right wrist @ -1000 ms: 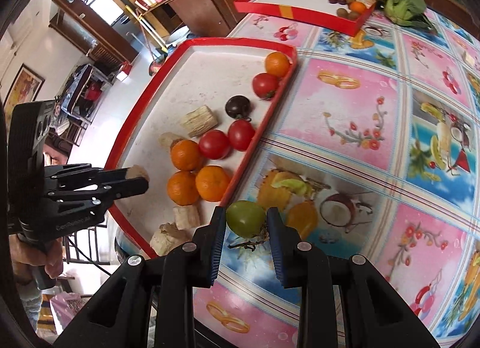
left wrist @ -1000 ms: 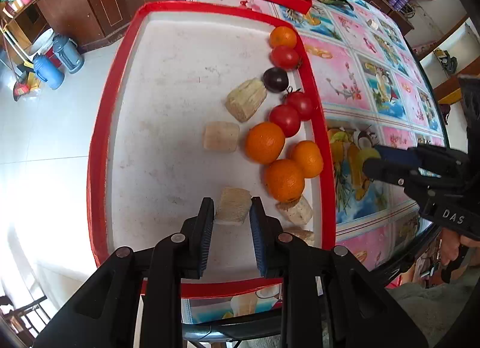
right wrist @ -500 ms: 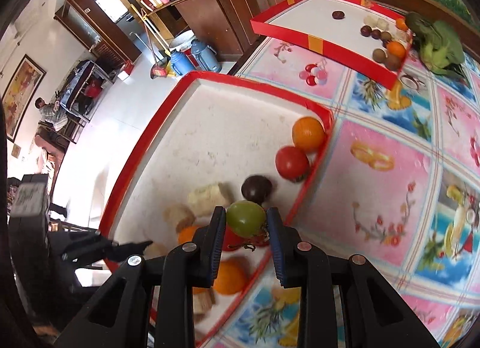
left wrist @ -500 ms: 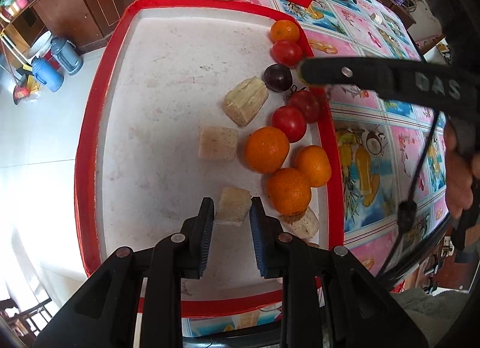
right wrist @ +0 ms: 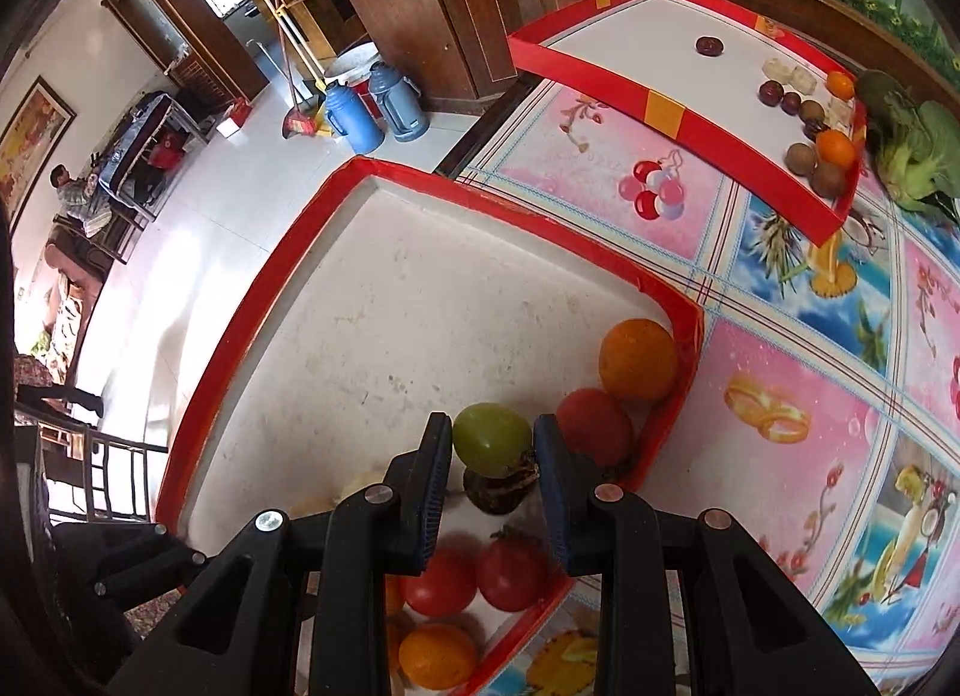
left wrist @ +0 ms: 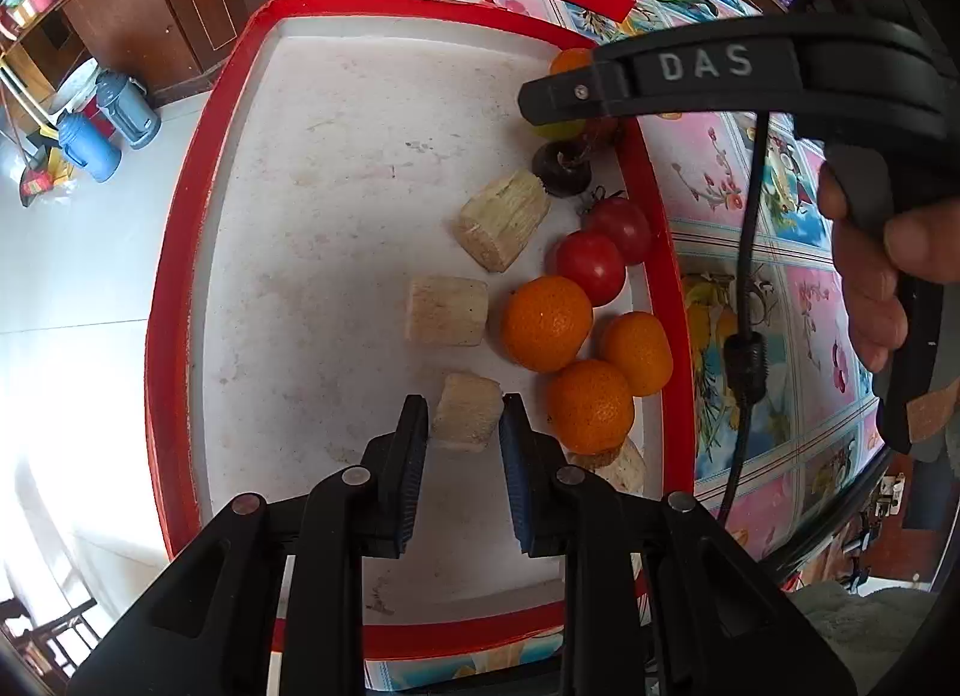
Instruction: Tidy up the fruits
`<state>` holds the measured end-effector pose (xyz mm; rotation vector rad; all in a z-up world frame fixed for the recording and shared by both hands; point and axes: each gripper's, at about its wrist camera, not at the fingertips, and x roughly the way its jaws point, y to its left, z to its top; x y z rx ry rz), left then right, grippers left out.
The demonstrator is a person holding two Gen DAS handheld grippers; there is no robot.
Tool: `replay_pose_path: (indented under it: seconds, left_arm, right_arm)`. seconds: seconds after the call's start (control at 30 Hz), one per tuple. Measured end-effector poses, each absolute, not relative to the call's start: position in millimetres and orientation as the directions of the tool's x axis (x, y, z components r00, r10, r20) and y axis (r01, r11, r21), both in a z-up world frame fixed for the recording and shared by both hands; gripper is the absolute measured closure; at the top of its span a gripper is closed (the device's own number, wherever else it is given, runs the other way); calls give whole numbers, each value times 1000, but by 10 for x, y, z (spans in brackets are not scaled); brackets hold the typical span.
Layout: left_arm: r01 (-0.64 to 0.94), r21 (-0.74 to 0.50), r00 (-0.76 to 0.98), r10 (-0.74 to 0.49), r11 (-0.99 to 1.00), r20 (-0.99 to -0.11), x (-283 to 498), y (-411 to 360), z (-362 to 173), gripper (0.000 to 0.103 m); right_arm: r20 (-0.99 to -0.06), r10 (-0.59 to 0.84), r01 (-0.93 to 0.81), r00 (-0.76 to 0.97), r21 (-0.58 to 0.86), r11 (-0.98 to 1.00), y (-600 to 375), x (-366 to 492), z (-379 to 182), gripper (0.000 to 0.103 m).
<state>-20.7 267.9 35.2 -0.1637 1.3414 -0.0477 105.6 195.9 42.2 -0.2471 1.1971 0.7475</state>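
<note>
The right tongs (right wrist: pixel 492 444) pinch a green fruit (right wrist: pixel 491 437) between their blue-padded fingers and hold it above the red-rimmed tray (right wrist: pixel 240 336), near the tray's right edge. Directly under the green fruit sits a dark round fruit (right wrist: pixel 498 492); a red tomato (right wrist: pixel 594 426) and an orange (right wrist: pixel 637 359) lie just beyond, against the tray's far right corner. The left tongs (left wrist: pixel 463 414) grip a pale cut chunk (left wrist: pixel 468 411), perhaps sugarcane, low over the tray near its near edge; whether it touches the tray floor cannot be told. Beside them, three more oranges (left wrist: pixel 546 321) and two tomatoes (left wrist: pixel 591 267) line the tray's right edge, with two more pale chunks (left wrist: pixel 504 216) toward the middle. The step in hand appears to be carrying the green fruit into the tray. The next move calls for shifting it to bare tray floor beside the tomatoes, lowering it, then spreading the fingers. A second tray (right wrist: pixel 660 108) with fruit sits at the worktop's far side.
</note>
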Motion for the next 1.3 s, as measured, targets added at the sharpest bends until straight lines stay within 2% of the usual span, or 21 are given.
replay_pose_path:
  seconds: [0.67,0.87,0.97,1.1,1.17,1.3]
  left_arm:
    - [-32,-139,224,-128,990,-966,-165,2631,315,81]
    - [-55,-143,236,-126,988,-964,-190,2648,340,80]
    - [-50,-133,241,-117,990,-963,-209,2621,353,67]
    - [-57,-119,248,-101,991,-963,-234,2596,372,67]
    - [-68,-118,249,-98,991,-964,-246,2601,374,63]
    - [-100,-115,271,-84,988,-959,-314,2638,409,44]
  right_arm:
    - [-916,363,-656,172,168,736,2063,1110,312,75]
    - [-907,384,-655,170,187,732,1994,1053,373,72]
    - [-902,400,-653,161,206,729,1923,989,424,72]
    - [-889,431,-653,158,233,721,1802,860,520,72]
    - [-883,442,-656,161,239,716,1723,781,571,71]
    - [-874,457,-647,168,252,720,1536,644,639,71]
